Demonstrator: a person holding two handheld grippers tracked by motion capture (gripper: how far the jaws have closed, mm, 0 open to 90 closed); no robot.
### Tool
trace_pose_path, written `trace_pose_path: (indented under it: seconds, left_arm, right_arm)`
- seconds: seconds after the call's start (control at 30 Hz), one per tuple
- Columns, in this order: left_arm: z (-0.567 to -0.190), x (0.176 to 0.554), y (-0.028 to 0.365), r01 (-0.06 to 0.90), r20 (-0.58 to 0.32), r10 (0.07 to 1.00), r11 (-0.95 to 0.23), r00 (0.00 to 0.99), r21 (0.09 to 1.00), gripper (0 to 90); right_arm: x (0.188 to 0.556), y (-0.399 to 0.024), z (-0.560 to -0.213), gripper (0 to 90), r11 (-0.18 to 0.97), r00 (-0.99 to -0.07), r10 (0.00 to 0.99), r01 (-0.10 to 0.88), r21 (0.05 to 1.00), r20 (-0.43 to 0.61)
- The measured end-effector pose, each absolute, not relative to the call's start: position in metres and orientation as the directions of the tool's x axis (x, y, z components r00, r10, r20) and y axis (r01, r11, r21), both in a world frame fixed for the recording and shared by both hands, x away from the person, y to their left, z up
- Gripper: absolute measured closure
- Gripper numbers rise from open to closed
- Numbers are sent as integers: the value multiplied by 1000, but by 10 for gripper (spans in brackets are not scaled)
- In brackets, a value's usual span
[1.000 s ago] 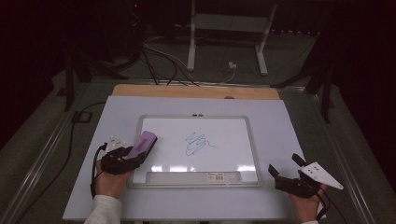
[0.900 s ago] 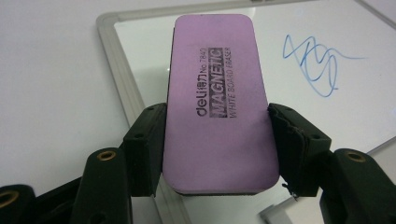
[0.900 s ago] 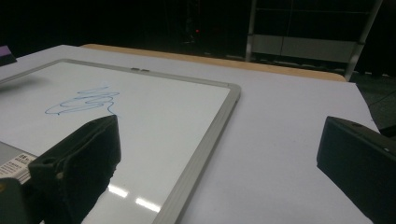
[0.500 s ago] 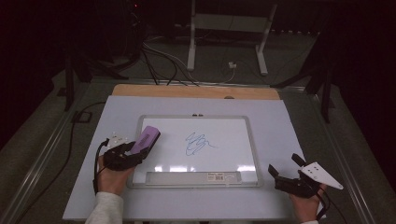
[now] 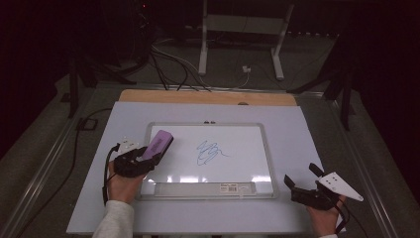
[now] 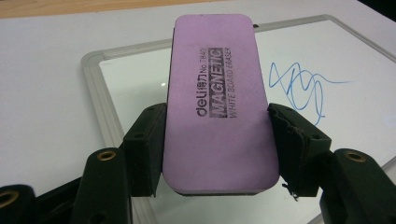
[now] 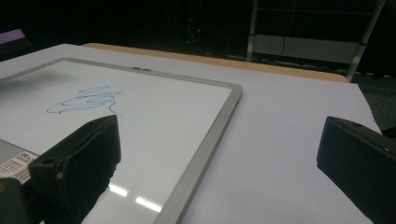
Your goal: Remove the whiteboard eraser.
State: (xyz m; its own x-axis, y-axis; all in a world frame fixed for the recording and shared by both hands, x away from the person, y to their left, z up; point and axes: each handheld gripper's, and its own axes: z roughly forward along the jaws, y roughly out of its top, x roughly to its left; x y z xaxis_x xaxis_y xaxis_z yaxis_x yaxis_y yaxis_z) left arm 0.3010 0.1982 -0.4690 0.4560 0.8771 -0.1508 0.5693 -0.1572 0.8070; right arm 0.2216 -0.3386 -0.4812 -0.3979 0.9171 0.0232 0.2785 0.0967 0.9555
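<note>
Purple, flat and printed with black lettering, the eraser [image 6: 218, 100] sits pinched across its width between the jaws of the left gripper [image 5: 140, 159], both pads pressed against its long edges. It hangs over the near left corner of the whiteboard [image 5: 247, 136], its far end pointing toward the blue scribble [image 5: 212, 151] at the board's middle, well short of the ink. Whether its underside touches the board I cannot tell. The board lies on a pale table [image 5: 307, 124]. At the near right, off the board's corner, the right gripper [image 5: 303, 179] rests in a hand [image 5: 324, 218] with its jaws spread wide, nothing between them.
</note>
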Motion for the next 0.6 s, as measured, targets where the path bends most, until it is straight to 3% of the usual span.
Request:
trace_pose_path:
  seconds: [0.6]
  left_arm:
    - [-475, 318, 179, 571, -153, 869, -166, 470, 804, 416]
  right_arm:
    - [222, -339, -481, 2, 96, -398, 917, 280, 955, 25]
